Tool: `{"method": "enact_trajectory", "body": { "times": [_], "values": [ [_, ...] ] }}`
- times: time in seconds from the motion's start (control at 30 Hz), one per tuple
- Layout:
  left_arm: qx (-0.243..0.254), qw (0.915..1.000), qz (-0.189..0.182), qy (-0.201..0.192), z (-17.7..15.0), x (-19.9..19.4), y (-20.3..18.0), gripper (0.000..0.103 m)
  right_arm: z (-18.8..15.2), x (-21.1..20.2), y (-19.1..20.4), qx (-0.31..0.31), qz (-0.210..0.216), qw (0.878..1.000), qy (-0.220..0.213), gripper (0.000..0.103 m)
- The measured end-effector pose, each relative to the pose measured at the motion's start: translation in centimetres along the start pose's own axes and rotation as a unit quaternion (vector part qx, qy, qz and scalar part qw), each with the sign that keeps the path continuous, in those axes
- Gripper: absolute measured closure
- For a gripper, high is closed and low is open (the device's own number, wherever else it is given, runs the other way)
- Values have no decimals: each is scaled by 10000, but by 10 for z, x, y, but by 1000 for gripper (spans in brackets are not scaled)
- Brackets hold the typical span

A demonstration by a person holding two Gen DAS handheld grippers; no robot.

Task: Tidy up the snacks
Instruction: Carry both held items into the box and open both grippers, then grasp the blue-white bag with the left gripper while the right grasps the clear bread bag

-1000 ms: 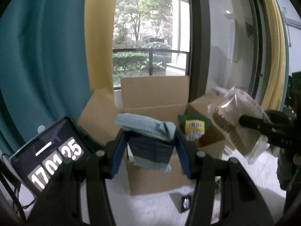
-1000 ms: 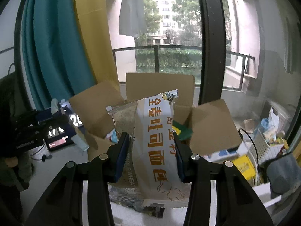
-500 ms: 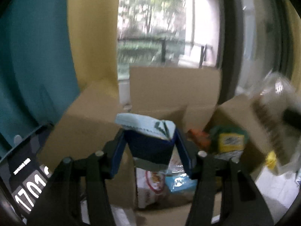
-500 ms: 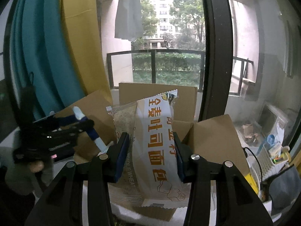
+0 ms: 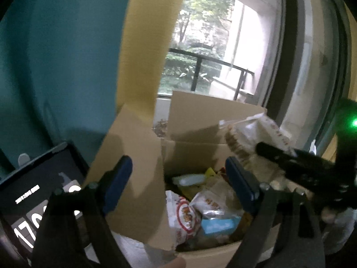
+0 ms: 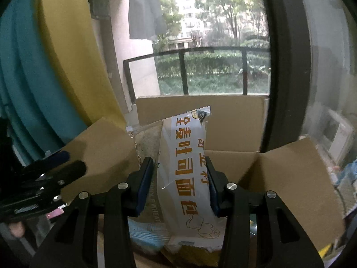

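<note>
Left tongs (image 5: 178, 183), just spread and empty, tilt over the box (image 5: 142, 156); right tongs (image 6: 179, 183) pinch the bread packet (image 6: 187, 174).

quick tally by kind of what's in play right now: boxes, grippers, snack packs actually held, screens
cardboard box: 1
grippers: 2, the left gripper open with nothing between its fingers, the right gripper shut on a pack
snack packs held: 1, the white bread pack with orange lettering
clock screen: 1
total: 5
loose packs down in the box are too blurred to count
</note>
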State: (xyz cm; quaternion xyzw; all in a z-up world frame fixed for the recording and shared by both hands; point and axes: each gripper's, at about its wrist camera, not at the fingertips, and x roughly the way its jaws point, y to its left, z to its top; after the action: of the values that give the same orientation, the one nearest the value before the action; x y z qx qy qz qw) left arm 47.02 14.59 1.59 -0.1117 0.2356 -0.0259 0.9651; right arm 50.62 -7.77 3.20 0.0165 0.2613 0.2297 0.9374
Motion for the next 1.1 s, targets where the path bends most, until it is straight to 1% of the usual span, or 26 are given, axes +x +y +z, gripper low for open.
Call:
{"method": "enact_trajectory", "body": {
  "times": [0.1,0.17,0.23,0.27,0.3,0.37,0.53,0.73,0.83,0.9,1.0,1.1],
  "values": [
    [-156,9999,-5,-54,2,-7,6,16,5,20,9,111,103,9998,164,56],
    [-185,9998,-24,-114,5,-11,8,16,6,28,13,228,34,9995,229,55],
    [-193,9996,-32,-214,8,-18,9,16,7,35,17,203,29,9994,294,48],
    [-204,9995,-42,-246,11,-22,11,16,7,36,19,183,60,9994,298,36],
    [-216,9994,-55,-270,12,-24,12,16,7,35,20,156,35,9995,278,28],
    [-237,9992,-80,-314,13,-28,12,15,6,26,23,49,-23,9998,191,28],
    [-164,9992,-131,-330,13,-35,3,14,-3,-8,21,-99,-125,9997,196,28],
    [108,9990,-232,-356,11,-54,-24,13,-24,-56,14,-128,-217,9994,227,28],
    [187,9989,-320,-290,4,-63,-38,13,-36,-81,11,-152,-234,9993,245,28],
    [335,9985,-372,-225,-3,-69,-51,13,-46,-98,9,-171,-222,9993,251,28],
    [574,9975,-385,-111,-16,-81,-67,13,-56,-113,9,-196,-197,9993,254,28],
    [702,9968,-388,-33,-25,-97,-76,13,-67,-123,8,-215,-174,9992,290,28]
  ]
}}
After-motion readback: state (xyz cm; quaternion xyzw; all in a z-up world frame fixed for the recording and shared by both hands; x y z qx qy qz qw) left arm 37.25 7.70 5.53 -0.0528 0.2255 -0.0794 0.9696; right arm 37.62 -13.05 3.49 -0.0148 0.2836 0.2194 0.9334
